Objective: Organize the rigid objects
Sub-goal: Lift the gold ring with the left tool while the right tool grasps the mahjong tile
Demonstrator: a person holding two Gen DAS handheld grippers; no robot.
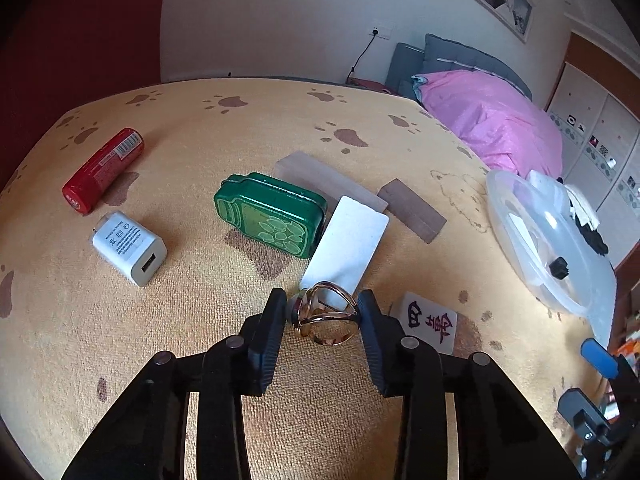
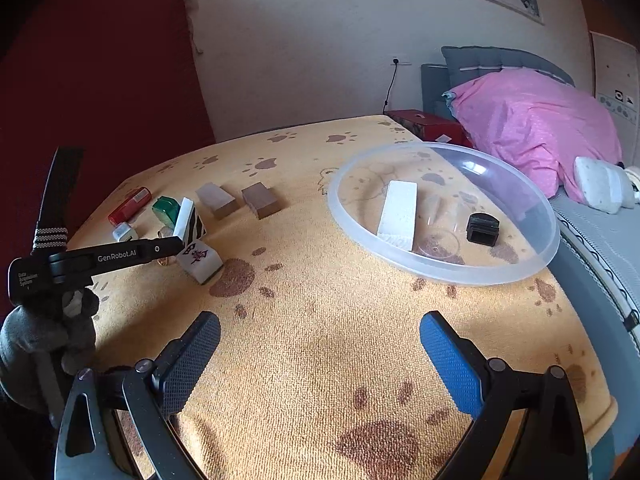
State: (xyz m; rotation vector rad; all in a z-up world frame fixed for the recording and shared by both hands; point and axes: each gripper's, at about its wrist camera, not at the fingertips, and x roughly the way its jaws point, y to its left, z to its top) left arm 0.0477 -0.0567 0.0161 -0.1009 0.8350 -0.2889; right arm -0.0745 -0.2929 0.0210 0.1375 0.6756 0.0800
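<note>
Left gripper (image 1: 322,316) pinching a gold ring (image 1: 326,314), low in the frame centre, probably for carrying to the clear bowl (image 2: 440,270) at right, already holding a white block (image 2: 398,210) and a black cap (image 2: 483,229). Right gripper (image 2: 320,354) spread wide, empty, waiting over the yellow cloth (image 2: 312,400).

left gripper (image 2: 160,250): "GenRobot.AI", "Data Acquisition System" | mahjong tile (image 1: 429,322): Chinese characters | charger (image 1: 129,247): small print, unreadable
</note>
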